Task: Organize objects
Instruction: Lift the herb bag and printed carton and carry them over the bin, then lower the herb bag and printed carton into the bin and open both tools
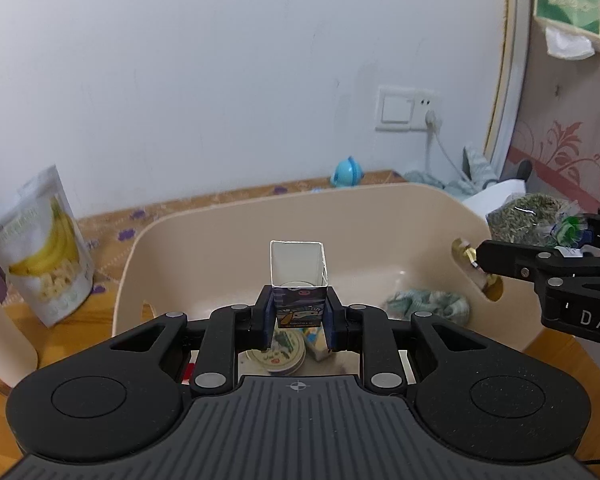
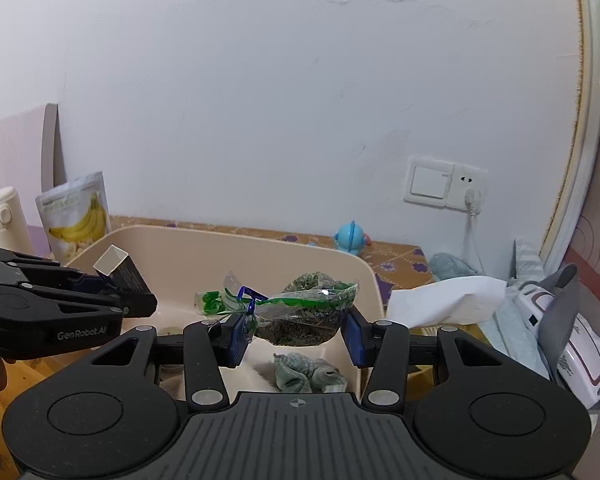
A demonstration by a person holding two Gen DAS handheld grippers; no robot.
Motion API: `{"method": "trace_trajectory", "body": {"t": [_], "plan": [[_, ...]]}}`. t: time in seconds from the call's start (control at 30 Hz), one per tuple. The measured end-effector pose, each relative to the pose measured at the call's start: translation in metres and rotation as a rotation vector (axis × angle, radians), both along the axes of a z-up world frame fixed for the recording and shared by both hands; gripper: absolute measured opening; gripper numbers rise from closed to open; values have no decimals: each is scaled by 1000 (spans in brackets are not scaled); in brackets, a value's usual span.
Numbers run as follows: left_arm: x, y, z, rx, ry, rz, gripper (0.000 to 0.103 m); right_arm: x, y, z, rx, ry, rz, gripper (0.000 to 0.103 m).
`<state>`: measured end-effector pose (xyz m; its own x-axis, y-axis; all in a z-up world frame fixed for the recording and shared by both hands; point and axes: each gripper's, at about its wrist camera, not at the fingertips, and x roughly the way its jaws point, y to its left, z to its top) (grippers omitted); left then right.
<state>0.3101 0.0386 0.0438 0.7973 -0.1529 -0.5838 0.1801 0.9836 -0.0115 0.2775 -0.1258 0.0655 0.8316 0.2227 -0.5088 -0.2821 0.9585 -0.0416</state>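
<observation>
The left gripper is closest in the left wrist view, and a little box with an open top is pinched between its two blue pads. The box is held upright above the big cream tub, most likely so that it can be dropped straight in. A round tin and a small carton are seen below it on the tub floor, and a crumpled green cloth is lying further right. In the right wrist view, a clear bag of dried green bits is carried by the right gripper. The bag is squeezed on its left side by one pad, but the other pad seems to be just beside it, so a firm hold is not certain. The bag is also held over the tub, above the green cloth. A banana snack pouch is left standing on the surface, to the left of the tub and outside it. It is probably still waiting to be packed. Both things look ready to be let go into the tub.
</observation>
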Motion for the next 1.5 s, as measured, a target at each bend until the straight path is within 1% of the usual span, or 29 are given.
{"method": "trace_trajectory", "body": {"t": [0.17,0.3,0.37,0.47,0.63,0.8,0.93,1.07,1.2,1.27,1.33,1.4,1.47,1.5], "plan": [[13,3,-9,-1,35,25,24,12,10,-10,-22,30,14,45],[23,4,-16,12,88,18,24,18,15,-16,-41,49,25,45],[26,5,-21,6,115,16,24,21,16,-18,-43,57,29,45],[28,6,-25,18,142,17,24,24,18,-20,-53,71,41,45],[34,5,-29,43,186,-11,24,27,26,-28,-89,96,65,45],[39,4,-32,71,224,-14,24,32,28,-35,-105,140,71,45],[39,3,-35,88,236,-19,24,39,26,-41,-92,192,75,45],[39,7,-38,69,259,-14,24,39,29,-46,-125,213,85,46],[40,6,-38,87,260,-12,24,43,29,-47,-114,240,82,46],[39,6,-38,91,259,-14,24,45,28,-49,-112,257,81,56],[38,5,-38,96,259,-15,25,46,27,-50,-107,263,81,55],[37,5,-38,99,257,-14,26,44,27,-49,-110,258,77,55],[36,5,-37,97,254,-12,31,41,27,-47,-113,244,74,58],[35,5,-36,96,248,-11,39,40,28,-46,-110,239,76,59]]}}
